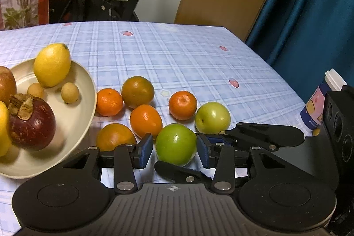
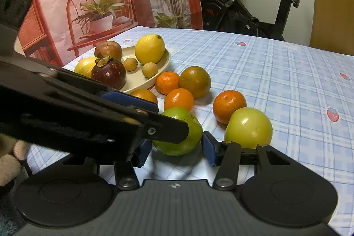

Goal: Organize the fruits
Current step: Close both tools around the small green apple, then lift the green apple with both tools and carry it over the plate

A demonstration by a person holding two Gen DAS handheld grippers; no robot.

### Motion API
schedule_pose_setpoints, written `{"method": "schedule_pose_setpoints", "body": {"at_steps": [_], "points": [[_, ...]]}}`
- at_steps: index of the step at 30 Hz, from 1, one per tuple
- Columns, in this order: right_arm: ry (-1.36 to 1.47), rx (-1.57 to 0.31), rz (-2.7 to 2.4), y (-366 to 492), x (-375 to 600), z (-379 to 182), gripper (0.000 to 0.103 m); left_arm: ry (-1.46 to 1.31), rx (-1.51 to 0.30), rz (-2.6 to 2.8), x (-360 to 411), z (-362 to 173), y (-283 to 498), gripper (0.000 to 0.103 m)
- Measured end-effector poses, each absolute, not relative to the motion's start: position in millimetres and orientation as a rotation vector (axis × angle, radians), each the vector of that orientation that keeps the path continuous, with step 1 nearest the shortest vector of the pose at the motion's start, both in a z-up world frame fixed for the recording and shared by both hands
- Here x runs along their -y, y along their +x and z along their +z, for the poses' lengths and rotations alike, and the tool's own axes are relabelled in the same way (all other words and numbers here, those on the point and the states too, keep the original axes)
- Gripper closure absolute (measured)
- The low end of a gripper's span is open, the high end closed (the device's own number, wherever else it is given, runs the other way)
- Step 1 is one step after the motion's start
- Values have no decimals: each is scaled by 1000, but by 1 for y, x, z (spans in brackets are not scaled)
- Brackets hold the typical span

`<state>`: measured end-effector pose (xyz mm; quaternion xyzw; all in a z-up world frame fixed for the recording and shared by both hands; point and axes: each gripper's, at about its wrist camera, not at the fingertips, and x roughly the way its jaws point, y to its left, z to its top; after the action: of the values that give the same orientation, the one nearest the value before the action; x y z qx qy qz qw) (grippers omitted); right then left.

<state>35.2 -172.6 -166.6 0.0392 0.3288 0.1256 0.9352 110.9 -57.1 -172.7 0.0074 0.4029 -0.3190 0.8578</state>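
- Both grippers crowd one green apple (image 1: 176, 144) near the table's (image 1: 177, 54) front edge, among loose oranges and a paler green apple (image 1: 212, 117).
- The left gripper (image 1: 174, 150) has its blue pads either side of that apple, a sliver of gap showing; jaws apart, not clamped.
- The right gripper (image 2: 177, 153) brackets the same apple from its own angle, also apart.
- The left gripper's finger crosses over the right one's.
- The risk I see: two tools closing on one round fruit could clash, squeezing it out sideways into the nearest orange (image 1: 146, 121) or toward the bowl (image 1: 88, 85) at the left edge.
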Motion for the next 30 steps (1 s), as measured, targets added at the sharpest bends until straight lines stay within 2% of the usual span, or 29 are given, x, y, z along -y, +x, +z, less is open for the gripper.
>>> {"method": "schedule_pose_setpoints", "body": {"at_steps": [7, 30], "points": [[76, -671, 254, 37, 171, -166, 51, 0, -857, -669, 58, -175, 108, 57], [-10, -584, 291, 44, 154, -124, 51, -88, -679, -613, 25, -132, 96, 58]]}}
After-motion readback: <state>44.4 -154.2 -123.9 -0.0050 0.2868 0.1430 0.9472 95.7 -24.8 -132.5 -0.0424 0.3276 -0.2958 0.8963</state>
